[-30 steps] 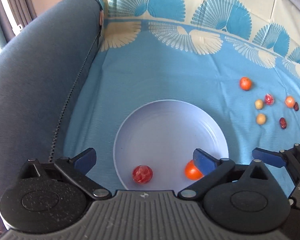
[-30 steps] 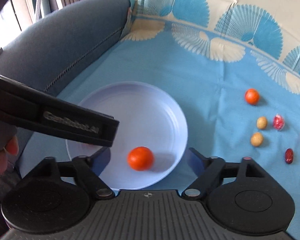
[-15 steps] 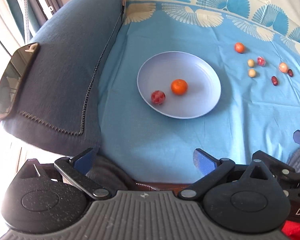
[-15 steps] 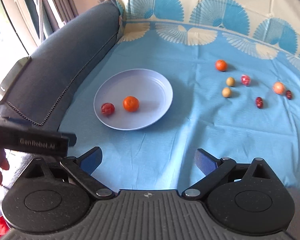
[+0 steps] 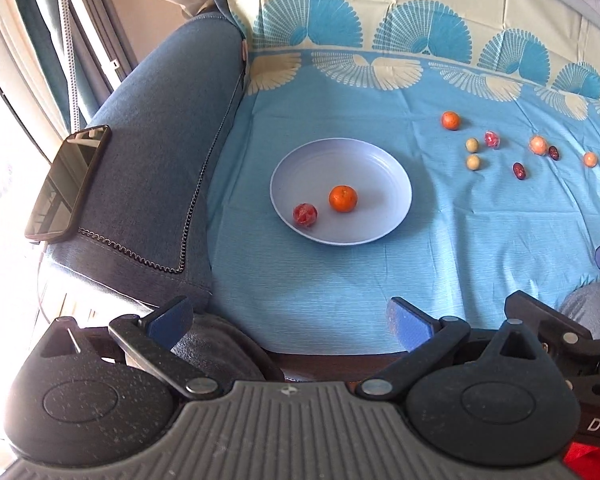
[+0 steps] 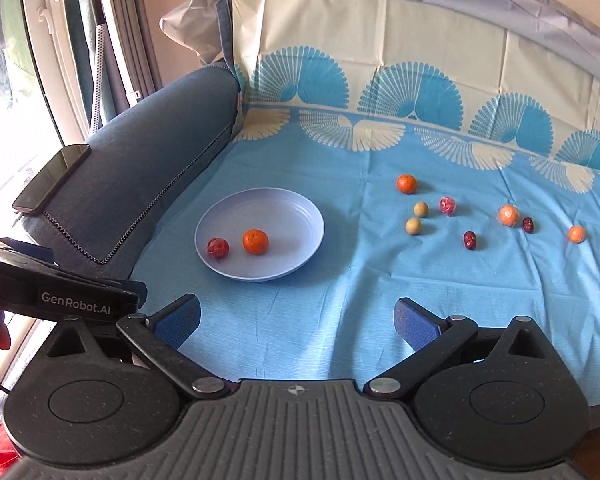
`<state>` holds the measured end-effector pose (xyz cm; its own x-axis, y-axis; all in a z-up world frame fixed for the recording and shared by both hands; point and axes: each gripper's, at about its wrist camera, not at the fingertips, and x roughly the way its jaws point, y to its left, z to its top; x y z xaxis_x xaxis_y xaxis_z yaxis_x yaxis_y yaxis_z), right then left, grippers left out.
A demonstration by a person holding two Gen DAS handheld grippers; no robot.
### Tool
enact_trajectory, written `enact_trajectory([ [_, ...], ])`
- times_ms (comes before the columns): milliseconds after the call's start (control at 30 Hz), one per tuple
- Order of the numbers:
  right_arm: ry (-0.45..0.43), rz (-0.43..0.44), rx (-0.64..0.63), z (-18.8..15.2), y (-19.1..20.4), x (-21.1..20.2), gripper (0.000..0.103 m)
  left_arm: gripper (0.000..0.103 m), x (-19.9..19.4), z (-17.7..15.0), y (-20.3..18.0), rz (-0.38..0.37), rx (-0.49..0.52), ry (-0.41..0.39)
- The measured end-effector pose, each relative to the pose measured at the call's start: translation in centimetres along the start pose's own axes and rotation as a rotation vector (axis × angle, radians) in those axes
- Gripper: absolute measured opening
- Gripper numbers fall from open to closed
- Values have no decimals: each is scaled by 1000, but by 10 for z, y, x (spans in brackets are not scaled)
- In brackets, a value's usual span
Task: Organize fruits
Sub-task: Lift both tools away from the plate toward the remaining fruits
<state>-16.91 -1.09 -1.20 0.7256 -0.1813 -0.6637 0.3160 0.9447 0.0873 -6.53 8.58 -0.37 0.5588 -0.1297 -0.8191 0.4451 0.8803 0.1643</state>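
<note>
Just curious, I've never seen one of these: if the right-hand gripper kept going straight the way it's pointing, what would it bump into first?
Probably bare blue cloth: the right gripper stands open and empty, aimed short of the plate. Depth is uncertain.

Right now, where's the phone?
The phone lies flat on the sofa armrest at the left of both views, well left of the plate that holds the orange.

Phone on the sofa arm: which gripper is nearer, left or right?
Left. The left gripper hangs open just below the sofa arm's front end, where the phone lies. The right gripper, also open, sits further right, over the blue cloth.
</note>
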Motion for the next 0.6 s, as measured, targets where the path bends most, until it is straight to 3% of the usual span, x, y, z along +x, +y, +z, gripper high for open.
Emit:
enact_trajectory([
  [600, -1, 3, 40, -3, -6, 0, 102, 103, 0, -1, -4, 2, 17, 28],
])
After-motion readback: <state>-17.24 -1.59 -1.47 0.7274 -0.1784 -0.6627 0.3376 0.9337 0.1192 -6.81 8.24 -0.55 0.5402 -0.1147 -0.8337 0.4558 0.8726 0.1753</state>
